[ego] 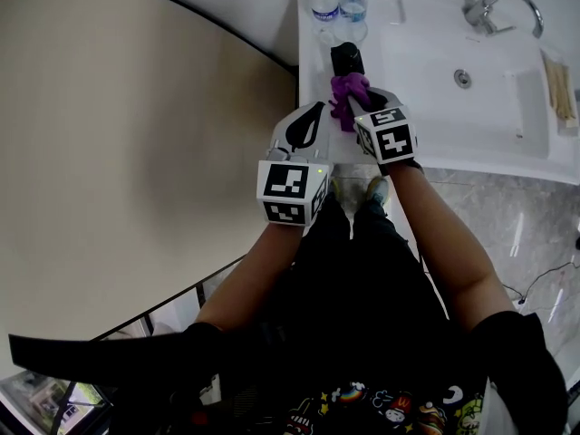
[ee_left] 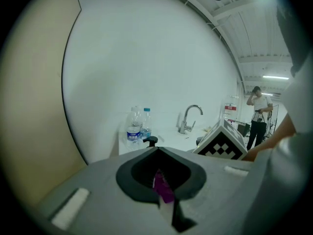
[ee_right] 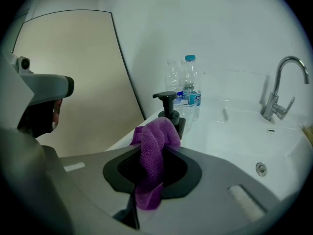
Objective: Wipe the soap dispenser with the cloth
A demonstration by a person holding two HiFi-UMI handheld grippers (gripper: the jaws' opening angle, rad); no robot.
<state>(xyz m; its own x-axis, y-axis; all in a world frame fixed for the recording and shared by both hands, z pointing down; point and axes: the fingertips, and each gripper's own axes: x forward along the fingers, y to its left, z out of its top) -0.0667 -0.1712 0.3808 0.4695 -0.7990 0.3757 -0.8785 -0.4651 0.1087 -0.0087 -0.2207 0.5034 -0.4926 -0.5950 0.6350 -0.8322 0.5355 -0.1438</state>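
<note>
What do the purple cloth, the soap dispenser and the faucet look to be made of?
Purple cloth: soft matte fabric, probably microfibre, with a nubby weave and limp folds.
Soap dispenser: black, likely plastic, with a dull sheen on the pump.
Faucet: polished metal, perhaps chromed, with bright reflections.

Nubby matt fabric makes the cloth (ee_right: 156,141). The soap dispenser (ee_right: 169,106) on the sink's (ee_right: 234,131) glossy rim is black plastic, the tap (ee_right: 272,104) polished metal
</note>
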